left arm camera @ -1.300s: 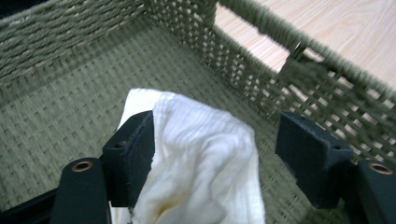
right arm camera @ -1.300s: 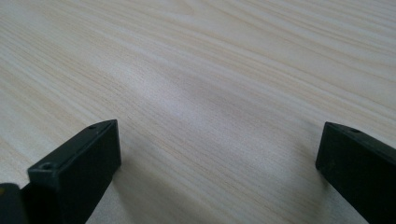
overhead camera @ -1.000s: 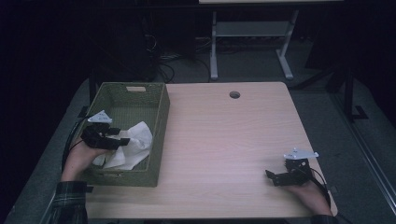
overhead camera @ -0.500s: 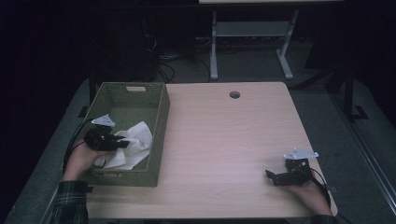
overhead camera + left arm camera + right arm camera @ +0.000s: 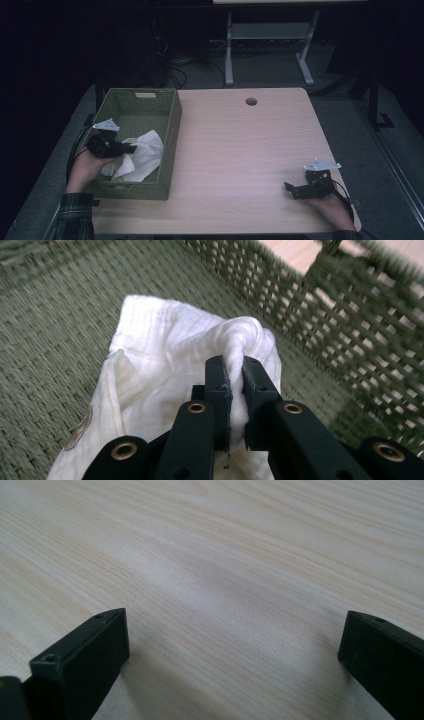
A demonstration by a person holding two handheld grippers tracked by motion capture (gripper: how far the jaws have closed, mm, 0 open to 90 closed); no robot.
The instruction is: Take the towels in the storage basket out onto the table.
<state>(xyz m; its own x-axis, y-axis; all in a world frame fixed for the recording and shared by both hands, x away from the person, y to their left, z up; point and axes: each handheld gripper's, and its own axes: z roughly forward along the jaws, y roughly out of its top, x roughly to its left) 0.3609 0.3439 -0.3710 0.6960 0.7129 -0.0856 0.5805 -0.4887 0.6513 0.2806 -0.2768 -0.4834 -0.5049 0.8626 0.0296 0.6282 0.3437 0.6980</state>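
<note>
Cloth (image 5: 165,355) pinched by left tool (image 5: 235,371), green basket (image 5: 170,125) wall just beside.

— What can't you make out?
— The white cloth (image 5: 165,370) runs off the bottom edge of the left gripper view, behind the left gripper (image 5: 235,385), and the basket (image 5: 350,340) wall is blurred.
— Anything else?
— A brownish mark on the cloth, perhaps a stain; too small to tell.
</note>
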